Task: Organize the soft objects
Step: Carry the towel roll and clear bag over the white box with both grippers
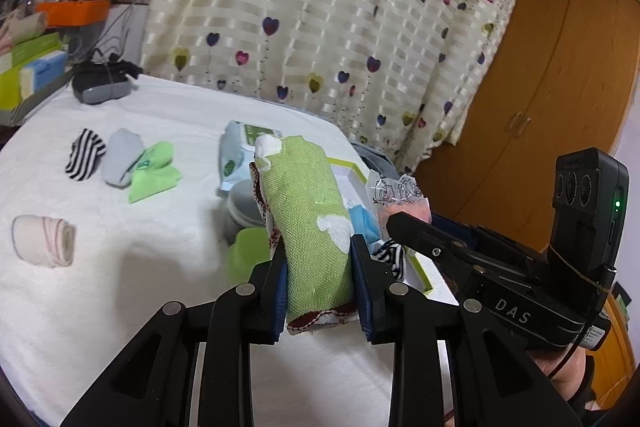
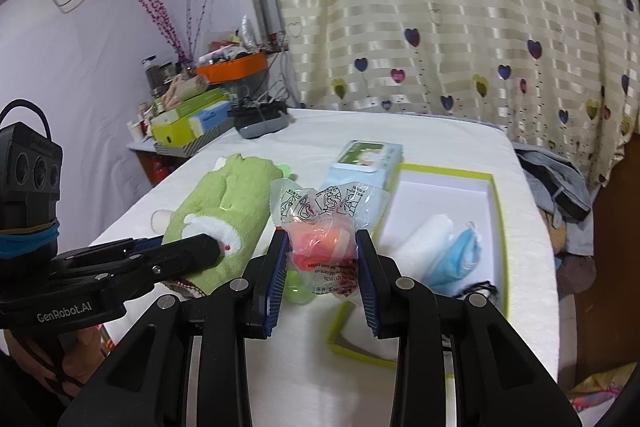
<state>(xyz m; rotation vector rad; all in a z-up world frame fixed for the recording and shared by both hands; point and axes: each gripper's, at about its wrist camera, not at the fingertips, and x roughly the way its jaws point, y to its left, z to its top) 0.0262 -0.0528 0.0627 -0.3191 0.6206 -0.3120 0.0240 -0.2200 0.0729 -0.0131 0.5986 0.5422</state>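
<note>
Both my grippers carry soft items near the green-edged box.

Left wrist view: my left gripper [image 1: 319,277] pinches a rolled green towel [image 1: 308,211] upright, lifted to go into the green-edged box [image 1: 420,269], mostly hidden behind it.
Right wrist view: my right gripper [image 2: 322,269] squeezes a clear-wrapped pink item [image 2: 320,227] beside the box [image 2: 498,211]; its contents are hard to identify. Rolled cloths already lie inside.

Green/white towel [image 1: 310,223]; blk-wht striped sock [image 1: 85,154].
</note>
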